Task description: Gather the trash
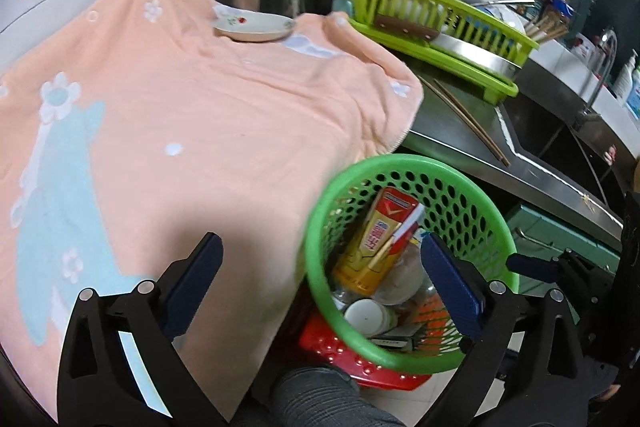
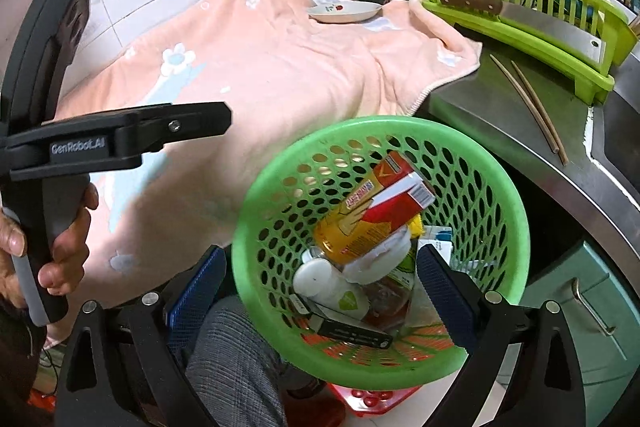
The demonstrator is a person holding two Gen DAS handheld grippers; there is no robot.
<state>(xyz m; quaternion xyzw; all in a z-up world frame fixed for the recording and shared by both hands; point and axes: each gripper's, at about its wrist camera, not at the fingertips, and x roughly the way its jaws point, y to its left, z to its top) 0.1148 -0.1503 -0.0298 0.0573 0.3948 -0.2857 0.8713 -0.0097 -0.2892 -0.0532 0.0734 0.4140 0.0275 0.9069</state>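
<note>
A green perforated basket stands on a red stool beside the counter. It holds trash: a yellow and red can, a red and white box, a white bottle and a flat black item. My left gripper is open wide above the basket's left rim, with nothing between its fingers. In the right wrist view it shows side on at the left, held by a hand. My right gripper is open over the basket's near rim, its right finger over the inside.
A peach towel covers the counter, with a small plate on its far part. A lime dish rack bears a cleaver. Chopsticks lie on the steel counter by the sink. A grey-trousered knee is below.
</note>
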